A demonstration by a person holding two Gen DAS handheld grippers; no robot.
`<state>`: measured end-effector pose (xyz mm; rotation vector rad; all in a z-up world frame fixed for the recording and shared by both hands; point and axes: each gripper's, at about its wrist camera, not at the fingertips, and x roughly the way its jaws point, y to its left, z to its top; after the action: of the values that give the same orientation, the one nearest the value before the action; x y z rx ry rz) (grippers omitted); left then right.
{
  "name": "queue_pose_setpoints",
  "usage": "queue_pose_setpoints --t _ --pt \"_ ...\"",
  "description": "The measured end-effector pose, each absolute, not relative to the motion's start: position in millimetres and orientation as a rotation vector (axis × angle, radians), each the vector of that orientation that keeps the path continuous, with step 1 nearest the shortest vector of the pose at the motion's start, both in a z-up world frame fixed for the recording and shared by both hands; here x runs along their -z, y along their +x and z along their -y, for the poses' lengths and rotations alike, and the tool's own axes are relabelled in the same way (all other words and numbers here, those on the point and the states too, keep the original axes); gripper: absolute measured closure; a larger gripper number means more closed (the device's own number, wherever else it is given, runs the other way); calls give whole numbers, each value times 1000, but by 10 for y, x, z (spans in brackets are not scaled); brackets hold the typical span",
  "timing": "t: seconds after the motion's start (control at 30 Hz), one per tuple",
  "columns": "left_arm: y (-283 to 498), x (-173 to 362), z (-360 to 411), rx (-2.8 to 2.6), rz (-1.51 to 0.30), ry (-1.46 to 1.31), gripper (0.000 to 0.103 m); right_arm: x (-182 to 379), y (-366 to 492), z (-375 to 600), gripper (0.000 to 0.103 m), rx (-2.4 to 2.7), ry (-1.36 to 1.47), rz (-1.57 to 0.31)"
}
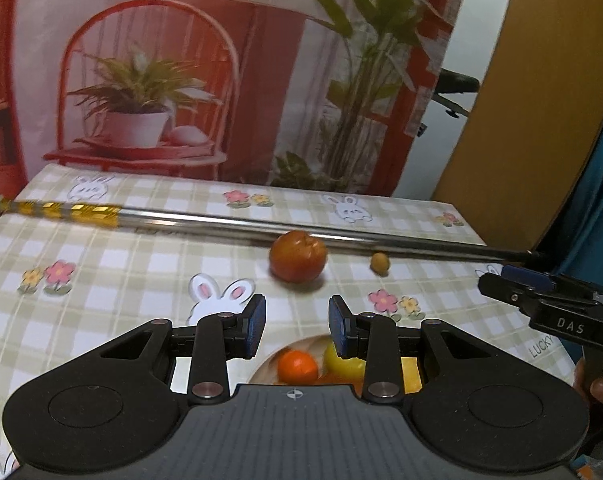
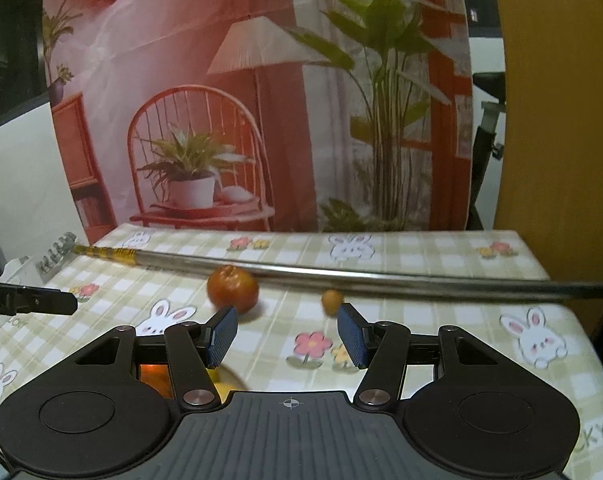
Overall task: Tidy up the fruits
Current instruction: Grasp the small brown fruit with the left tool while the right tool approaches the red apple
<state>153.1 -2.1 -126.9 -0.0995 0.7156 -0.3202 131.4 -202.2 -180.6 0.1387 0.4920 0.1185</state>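
While both tools hang above the checked surface (image 1: pixel 121 264) with nothing between their pads, the left tool (image 1: pixel 297 330) shows a narrow gap and the right tool (image 2: pixel 287 336) a wider one. A red apple (image 1: pixel 298 256) and a small tan fruit (image 1: pixel 379 262) lie beside a metal rod (image 1: pixel 261 226). An orange (image 1: pixel 297 367) and a yellow fruit (image 1: pixel 343 364) sit in a wooden bowl (image 1: pixel 265 368) beneath the left tool.

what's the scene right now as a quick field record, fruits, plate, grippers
surface: table with checked bunny tablecloth
loose fruit: red apple; small tan round fruit
plate: orange, yellow fruit, partly hidden
rod: long metal rod across table behind fruit
left gripper: nothing between pads
right gripper: open, empty
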Motion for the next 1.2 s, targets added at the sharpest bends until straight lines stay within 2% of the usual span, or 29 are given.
queue_pose_setpoints --t 0.53,0.97,1.2 --pt "2549 1408 927 463 -776 -151 67 2036 1699 2424 51 -41 149 -461" --pt "3262 2216 1526 494 -973 -279 68 2651 1839 2723 51 36 266 -521" --pt "3412 2415 1613 459 -1018 -248 68 2805 1828 2771 51 52 299 -535"
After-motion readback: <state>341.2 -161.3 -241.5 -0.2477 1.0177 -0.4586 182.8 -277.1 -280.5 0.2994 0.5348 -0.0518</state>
